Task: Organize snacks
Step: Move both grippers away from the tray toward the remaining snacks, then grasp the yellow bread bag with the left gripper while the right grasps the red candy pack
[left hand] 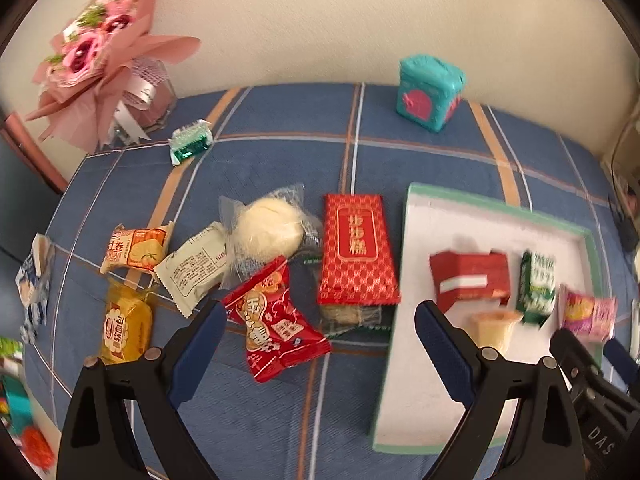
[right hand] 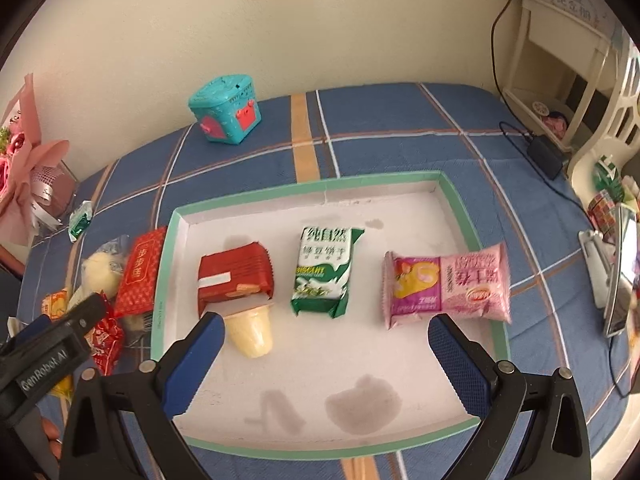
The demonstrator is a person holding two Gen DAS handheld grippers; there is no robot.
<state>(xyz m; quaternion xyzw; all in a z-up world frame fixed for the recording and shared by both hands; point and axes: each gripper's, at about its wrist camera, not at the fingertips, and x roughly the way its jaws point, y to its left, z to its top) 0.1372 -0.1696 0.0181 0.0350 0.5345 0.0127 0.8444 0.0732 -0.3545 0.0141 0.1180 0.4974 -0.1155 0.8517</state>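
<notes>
Blue-padded fingers of the left gripper stand spread wide with nothing between them, and the red crinkled snack packet lies right in that gap, touching neither pad. Its long axis runs from about 11 o'clock to 5 o'clock across the left wrist view, so it sits skewed to the line between the two fingers; a slight turn of the wrist would probably let the pads close across its narrow width.

Just past it, at 12 o'clock, the long red patterned pack points straight away, and at 11 o'clock sits the clear-wrapped pale bun. The white tray with its green rim lies at 2 o'clock, close beside the pile.

The right gripper hovers over that tray, likewise spread and empty. Nearest its left finger is the pale jelly cup, then the red wafer pack, green biscuit pack and pink pack in a row beyond.

The left gripper is clearly the nearer one to the loose snacks.
</notes>
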